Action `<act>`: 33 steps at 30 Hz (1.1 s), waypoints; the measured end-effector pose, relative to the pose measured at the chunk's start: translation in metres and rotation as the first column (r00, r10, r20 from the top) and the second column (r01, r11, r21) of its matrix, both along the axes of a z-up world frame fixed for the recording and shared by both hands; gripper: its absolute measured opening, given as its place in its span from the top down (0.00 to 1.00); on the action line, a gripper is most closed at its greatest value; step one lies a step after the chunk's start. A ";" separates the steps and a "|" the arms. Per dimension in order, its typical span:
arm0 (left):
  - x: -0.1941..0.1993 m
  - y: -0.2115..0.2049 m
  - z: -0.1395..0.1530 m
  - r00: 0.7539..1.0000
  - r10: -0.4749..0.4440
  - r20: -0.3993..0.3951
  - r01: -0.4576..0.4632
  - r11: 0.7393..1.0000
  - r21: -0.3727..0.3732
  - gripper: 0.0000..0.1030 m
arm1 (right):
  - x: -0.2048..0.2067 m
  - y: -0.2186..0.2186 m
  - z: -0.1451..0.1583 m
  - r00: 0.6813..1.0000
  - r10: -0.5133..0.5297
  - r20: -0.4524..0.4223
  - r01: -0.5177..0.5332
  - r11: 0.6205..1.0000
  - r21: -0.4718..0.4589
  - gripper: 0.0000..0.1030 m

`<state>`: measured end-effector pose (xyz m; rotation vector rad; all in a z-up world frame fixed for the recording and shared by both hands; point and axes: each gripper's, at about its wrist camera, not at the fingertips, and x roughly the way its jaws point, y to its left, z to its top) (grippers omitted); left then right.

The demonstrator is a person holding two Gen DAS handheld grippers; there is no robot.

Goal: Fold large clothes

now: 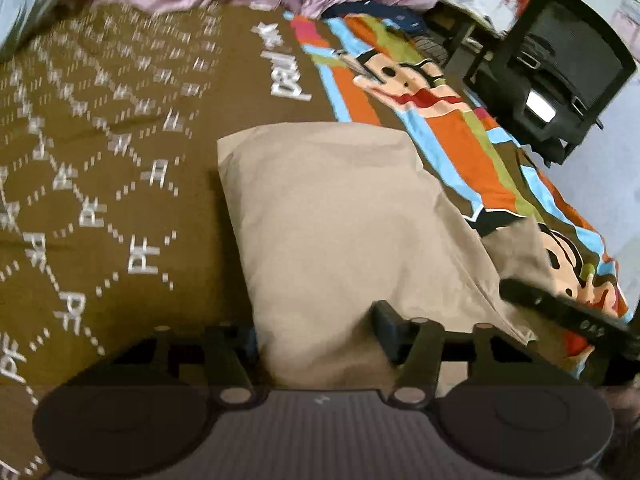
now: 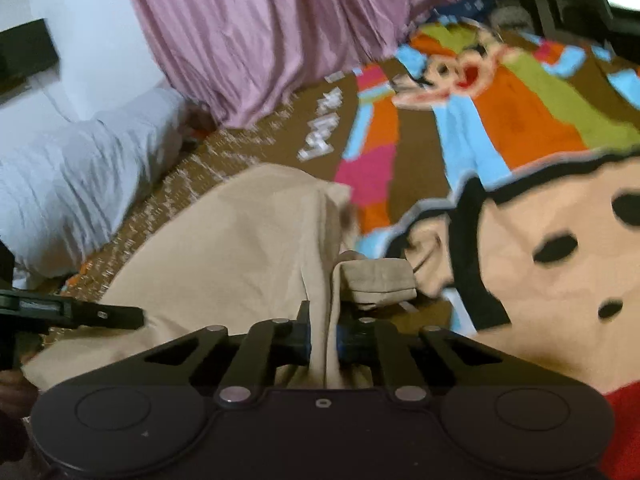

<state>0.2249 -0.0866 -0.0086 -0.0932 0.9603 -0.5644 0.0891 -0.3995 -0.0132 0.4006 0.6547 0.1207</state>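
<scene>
Right wrist view shows the right gripper [image 2: 323,338] clamped tight on a bunched edge of the beige garment [image 2: 240,248], which lies partly folded on the patterned bedspread [image 2: 560,248], below the pink curtain [image 2: 260,40]. On the left wrist view the left gripper [image 1: 316,336] stands about half open with the cloth running between its jaws; whether its pads press cannot be told. A good fold here probably calls for both grips secure on matching corners, lifting evenly, keeping the edge taut and laying it square toward the curtain
</scene>
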 end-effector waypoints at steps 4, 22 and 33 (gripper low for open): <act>-0.004 -0.006 0.014 0.999 -0.022 0.041 0.022 1.000 0.011 0.48 | 0.001 0.024 0.031 0.993 0.086 0.081 -0.083 0.996 -0.039 0.91; 0.006 0.031 -0.034 0.998 0.009 -0.054 -0.013 0.997 -0.071 0.18 | 0.031 -0.027 0.044 0.999 -0.044 -0.019 0.044 0.999 -0.005 0.15; 0.011 0.040 -0.049 0.992 0.044 -0.116 -0.061 0.987 -0.146 0.13 | 0.126 -0.020 0.017 0.963 0.219 -0.160 -0.191 0.966 0.173 0.05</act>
